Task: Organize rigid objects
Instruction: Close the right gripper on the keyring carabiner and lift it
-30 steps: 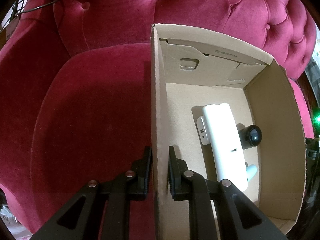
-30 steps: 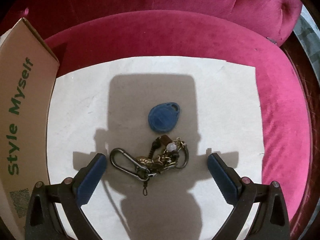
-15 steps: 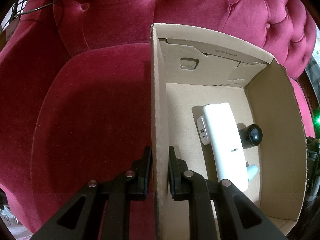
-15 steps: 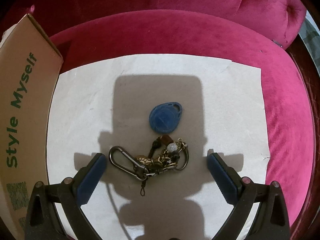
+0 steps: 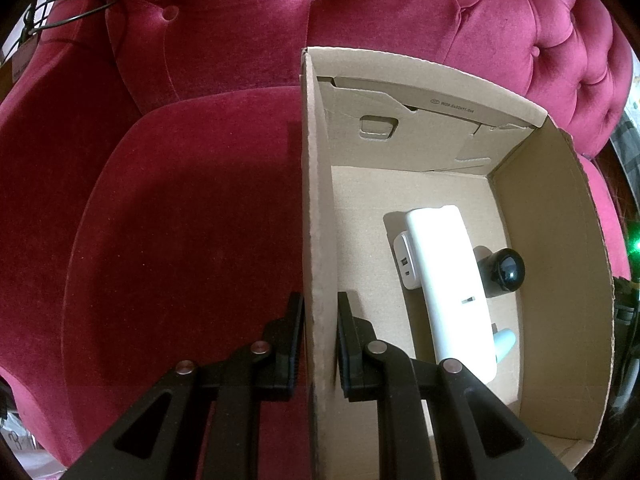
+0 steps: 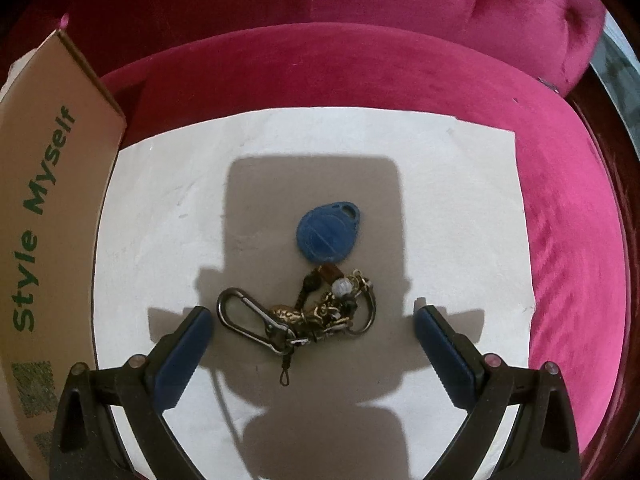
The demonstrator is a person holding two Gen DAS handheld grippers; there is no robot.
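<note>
My left gripper is shut on the left wall of an open cardboard box, one black finger outside and one inside. Inside the box lie a long white remote-like bar, a white charger under it, a black lens-shaped object and a pale blue piece. In the right wrist view a blue key fob and a brass keychain with a carabiner lie on a white sheet. My right gripper is open, its blue pads on either side of the keychain without touching it.
Everything rests on a red velvet tufted sofa. The box's outer side, printed "Style Myself", stands at the left edge of the right wrist view, beside the white sheet. A black wire loop hangs at the sofa's upper left.
The right wrist view has shifted slightly, so the box side, sheet and keychain sit a little further right. The left gripper and box have not moved.
</note>
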